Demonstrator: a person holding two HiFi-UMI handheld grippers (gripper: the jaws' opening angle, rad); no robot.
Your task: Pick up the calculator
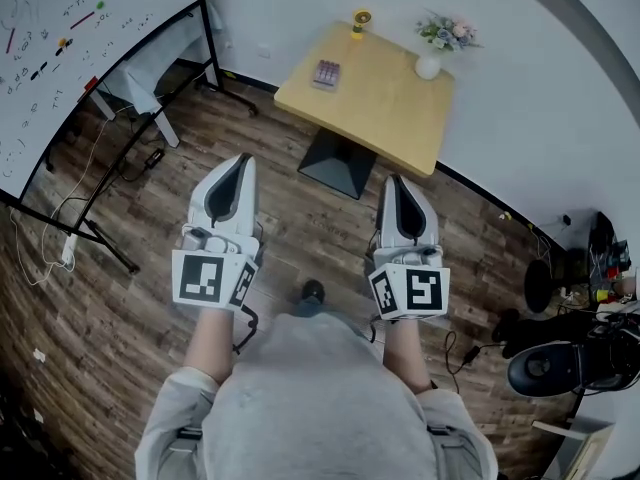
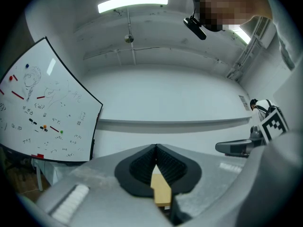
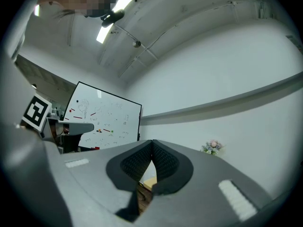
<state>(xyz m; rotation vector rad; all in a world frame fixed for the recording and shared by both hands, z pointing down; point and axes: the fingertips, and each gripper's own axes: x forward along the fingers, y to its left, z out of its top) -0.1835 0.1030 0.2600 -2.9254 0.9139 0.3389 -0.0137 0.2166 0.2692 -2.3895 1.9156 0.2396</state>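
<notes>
The calculator (image 1: 326, 72), small and pinkish-purple, lies near the far left corner of a light wooden table (image 1: 385, 108) ahead of me. My left gripper (image 1: 240, 160) and right gripper (image 1: 396, 180) are held side by side over the wooden floor, well short of the table, and point towards it. Both are shut with nothing between the pads. In the left gripper view the left gripper (image 2: 155, 148) shows a sliver of the table (image 2: 161, 191) beyond its closed tips. In the right gripper view the right gripper (image 3: 152, 143) is also closed. The calculator shows in neither gripper view.
A yellow cup (image 1: 361, 22) and a white vase of flowers (image 1: 430, 60) stand at the table's far edge. A whiteboard on a stand (image 1: 70, 48) with trailing cables is at the left. The table's dark pedestal base (image 1: 338, 163) lies between the grippers and the table. Dark equipment (image 1: 565, 353) sits at the right.
</notes>
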